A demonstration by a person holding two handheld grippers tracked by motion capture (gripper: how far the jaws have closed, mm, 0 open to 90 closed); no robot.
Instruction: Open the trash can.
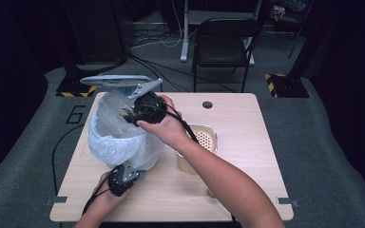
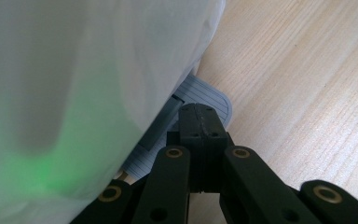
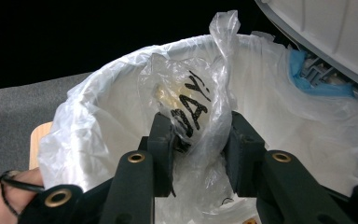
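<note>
A small pedal bin (image 1: 123,140) lined with a white plastic bag (image 3: 98,116) stands on the left of the wooden table (image 1: 247,156). Its grey lid (image 1: 114,80) is raised. My right gripper (image 1: 129,114) hangs over the bin's mouth, shut (image 3: 196,135) on a crumpled clear plastic wrapper (image 3: 193,105) with black lettering. The wrapper sits just above the liner's opening. My left gripper (image 1: 127,172) is at the foot of the bin, near the table's front. Its jaws are shut (image 2: 200,116) with nothing between them, and their tip rests on the bin's grey ribbed pedal (image 2: 212,95).
A beige container with a perforated insert (image 1: 204,137) stands just right of the bin, under my right forearm. The table has a small round hole (image 1: 207,104) at its back. A black chair (image 1: 223,42) and floor cables lie beyond the table.
</note>
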